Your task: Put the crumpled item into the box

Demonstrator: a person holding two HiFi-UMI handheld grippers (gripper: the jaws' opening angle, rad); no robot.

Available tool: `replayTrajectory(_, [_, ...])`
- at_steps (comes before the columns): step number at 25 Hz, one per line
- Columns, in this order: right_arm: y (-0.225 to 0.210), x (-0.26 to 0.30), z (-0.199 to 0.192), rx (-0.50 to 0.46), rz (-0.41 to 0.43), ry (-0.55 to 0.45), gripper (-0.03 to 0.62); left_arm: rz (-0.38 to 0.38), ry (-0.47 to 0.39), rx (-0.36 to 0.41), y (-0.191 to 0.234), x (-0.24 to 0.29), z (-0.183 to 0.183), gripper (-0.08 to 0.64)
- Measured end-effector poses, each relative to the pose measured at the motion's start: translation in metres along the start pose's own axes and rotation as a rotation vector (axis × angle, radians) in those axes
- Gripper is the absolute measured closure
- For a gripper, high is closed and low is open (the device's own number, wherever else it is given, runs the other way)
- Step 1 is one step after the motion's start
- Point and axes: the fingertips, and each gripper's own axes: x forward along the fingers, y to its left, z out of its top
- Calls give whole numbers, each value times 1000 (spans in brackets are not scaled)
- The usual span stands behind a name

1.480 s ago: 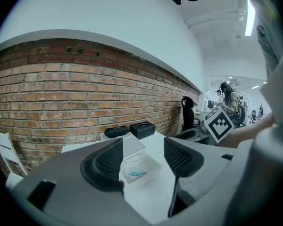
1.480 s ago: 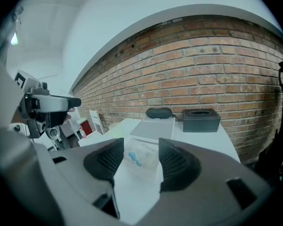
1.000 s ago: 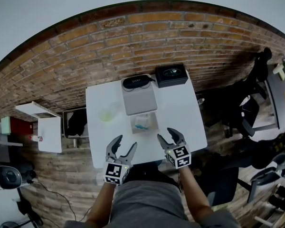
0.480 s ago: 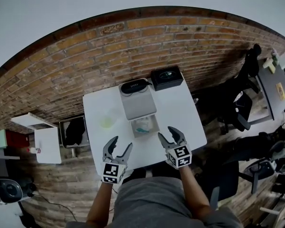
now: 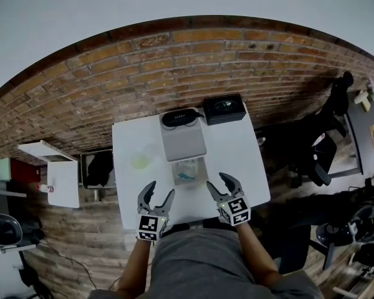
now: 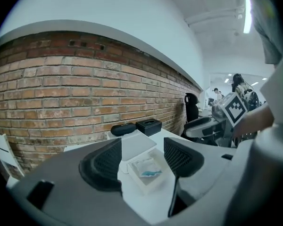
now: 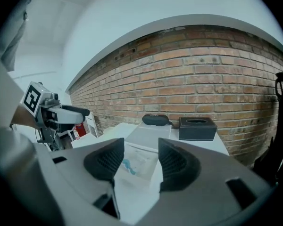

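A shallow white box (image 5: 175, 172) lies open in the middle of the white table (image 5: 237, 154), its lid (image 5: 182, 140) folded back behind it. A crumpled clear item with a teal streak (image 5: 187, 175) lies inside the box. My left gripper (image 5: 161, 190) hovers at the table's front edge, left of the box, open and empty. My right gripper (image 5: 217, 180) hovers to the box's right, also open and empty. The left gripper view frames the box (image 6: 147, 186) and the item (image 6: 149, 172) between the jaws. The right gripper view shows the same item (image 7: 129, 167).
A black oval case (image 5: 179, 118) and a black tissue box (image 5: 224, 108) stand at the table's far edge by the brick wall. A pale green clear thing (image 5: 140, 161) sits left of the box. A small white side table (image 5: 63, 182) stands further left.
My left gripper has sunk a little towards the table's front edge. The right gripper has stayed where it was. The box and the item have not moved.
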Motion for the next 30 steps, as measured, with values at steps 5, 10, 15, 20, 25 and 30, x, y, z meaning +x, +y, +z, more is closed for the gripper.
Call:
replayTrajectory(5, [-3,4,-4,2,35,4,357,32,-13,-47,-4,5,-9,291])
replayTrajectory(10, [-3,18,-22,4,62,40,353,80,34,-45,1,13,-39,291])
replayTrajectory(15, [-1,27,-54,-9,78,123,353,87,176,-84,-2,30,-108,291])
replayTrajectory(20, [-3,38,-87,-37,61,187,351,89,248,-169,-3,36,-148,292])
replayTrajectory(25, [-9,47,-121,10,39,255,351,98,295,-156,1,48,-169,291])
replayTrajectory(30, [-9,51,-148,45,36,345,356,70,353,-148,-2,59,-183,291])
